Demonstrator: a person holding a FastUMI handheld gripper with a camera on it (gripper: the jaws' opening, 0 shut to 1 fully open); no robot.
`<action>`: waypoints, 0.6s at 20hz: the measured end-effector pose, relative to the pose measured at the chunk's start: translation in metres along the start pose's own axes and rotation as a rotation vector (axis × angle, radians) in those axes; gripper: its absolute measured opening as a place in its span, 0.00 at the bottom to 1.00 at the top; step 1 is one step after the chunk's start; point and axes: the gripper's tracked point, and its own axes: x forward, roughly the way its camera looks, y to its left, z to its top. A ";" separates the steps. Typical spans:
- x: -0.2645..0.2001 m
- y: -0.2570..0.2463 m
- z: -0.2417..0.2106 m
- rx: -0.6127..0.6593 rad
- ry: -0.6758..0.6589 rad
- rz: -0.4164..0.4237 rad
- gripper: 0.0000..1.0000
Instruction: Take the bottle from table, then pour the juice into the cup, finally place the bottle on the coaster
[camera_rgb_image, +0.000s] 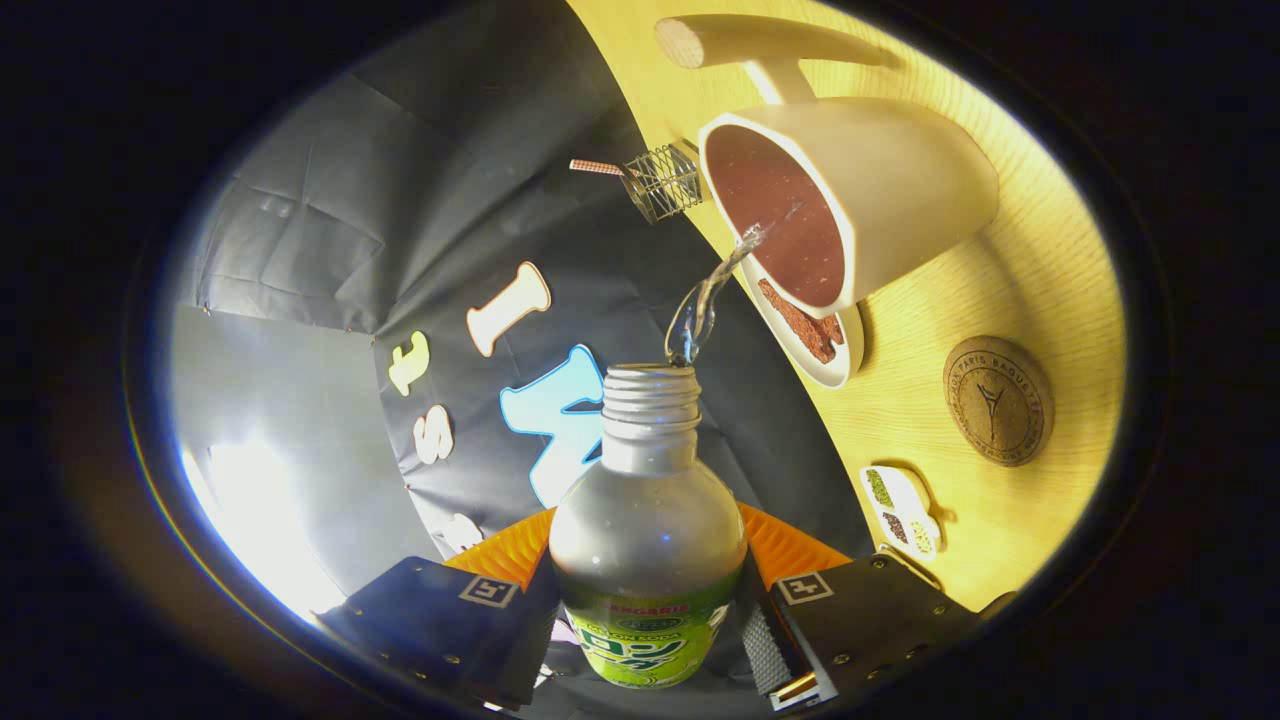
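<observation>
A clear bottle (646, 530) with a green label and no cap sits between my two fingers, and my gripper (648, 610) is shut on its body. The whole view is rolled, so the bottle is tipped toward the cup. A thin stream of clear liquid (712, 290) arcs from the bottle's threaded mouth into the white cup (880, 190), whose brown inside faces me. The cup stands on the wooden table (1040, 280) just beyond the bottle's mouth. A round cork coaster (997, 400) lies on the table beside the cup, bare.
Next to the cup lies a small white dish (815, 345) holding brown strips. A small white tray (902, 510) with green and dark bits sits nearer my fingers. A wooden peg stand (760, 45) and a wire basket (662, 180) stand past the cup.
</observation>
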 end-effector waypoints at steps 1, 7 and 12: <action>0.000 0.000 0.000 0.008 -0.004 0.002 0.78; 0.003 0.006 0.004 0.064 -0.033 0.016 0.78; 0.003 0.011 0.008 0.096 -0.052 0.030 0.78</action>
